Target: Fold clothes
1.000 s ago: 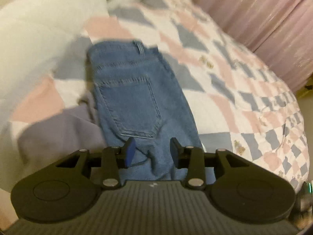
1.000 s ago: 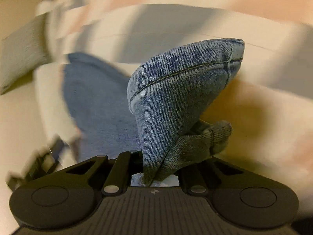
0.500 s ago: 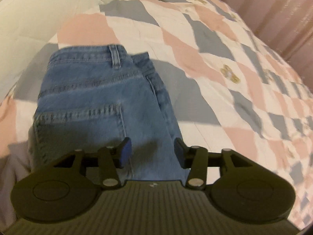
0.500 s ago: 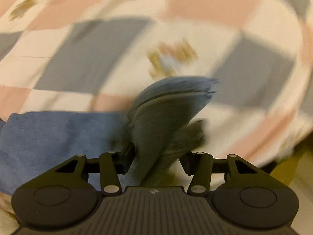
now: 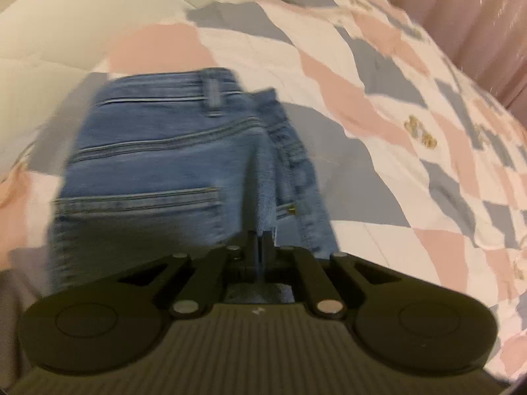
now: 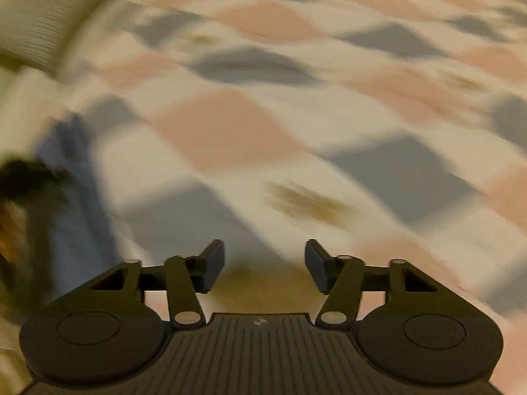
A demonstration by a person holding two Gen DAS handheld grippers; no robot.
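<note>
Blue jeans lie folded on the checked quilt, back pocket and waistband facing up. My left gripper is shut on a raised ridge of denim at the jeans' right side, near the seam. In the right wrist view, my right gripper is open over the quilt with nothing between its fingers. A blurred strip of the jeans shows at its far left, apart from the fingers. That view is smeared by motion.
A white duvet or pillow lies beyond the jeans at upper left. Pink curtain runs along the bed's far right side. A grey cloth sits at the lower left. A dark blurred shape is at the right view's left edge.
My left gripper came down onto the jeans and went from open to shut on the denim. My right gripper let go of the jeans leg, opened and swung out over the quilt.
</note>
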